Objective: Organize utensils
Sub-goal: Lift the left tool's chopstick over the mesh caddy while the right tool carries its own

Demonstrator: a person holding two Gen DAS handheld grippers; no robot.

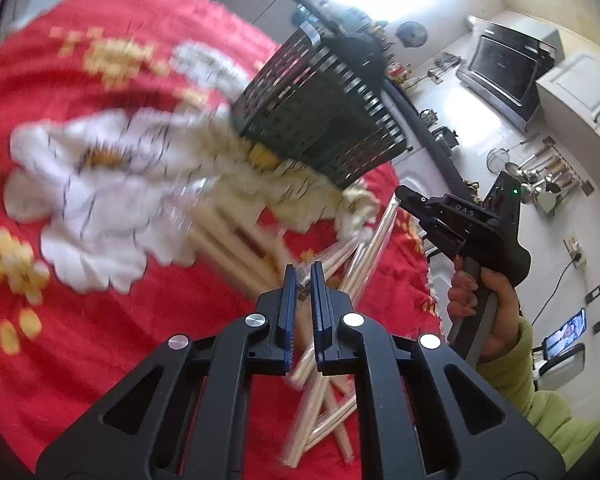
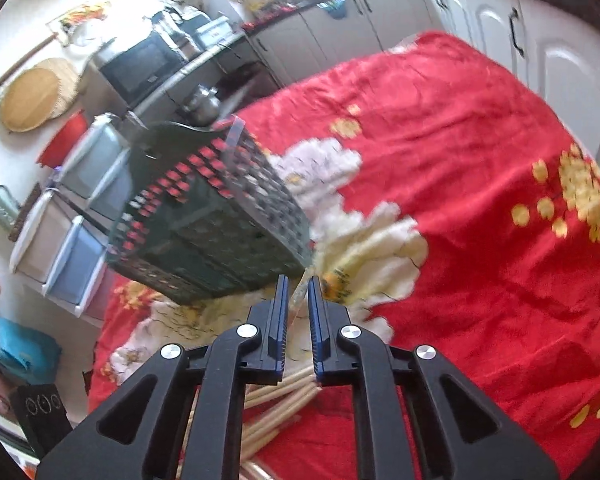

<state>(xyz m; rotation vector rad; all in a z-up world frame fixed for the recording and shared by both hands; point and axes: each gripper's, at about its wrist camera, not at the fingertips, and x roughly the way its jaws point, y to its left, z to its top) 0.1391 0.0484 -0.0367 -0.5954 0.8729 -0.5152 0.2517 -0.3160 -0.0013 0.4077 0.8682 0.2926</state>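
Take the dark slotted basket as your landmark: it stands on the red flowered cloth, and everything that matters lies on the near side of it.

The wooden chopsticks, many in clear plastic sleeves, lie scattered in a loose heap on the cloth just short of the basket's near corner, crossing one another. None can be seen inside the basket from either camera, so the sorting looks to be at its start: you are at the pick-up step.

Your left gripper hovers over the near end of the heap, fingers drawn close with only a narrow gap. A sleeved stick passes under or between them, but the blur makes it impossible to say whether it is actually pinched. Your right gripper points at the basket's near corner with the same narrow gap; a thin clear sliver of plastic shows in the gap, and whether it is gripped cannot be told. More chopsticks lie beneath that gripper.

The next move probably calls for isolating one stick or one sleeved pair from the tangle, closing firmly on it, then lifting it over the basket's rim. The slick sleeves are likely to slide, so grip near the middle, and keep the two grippers apart over the heap.
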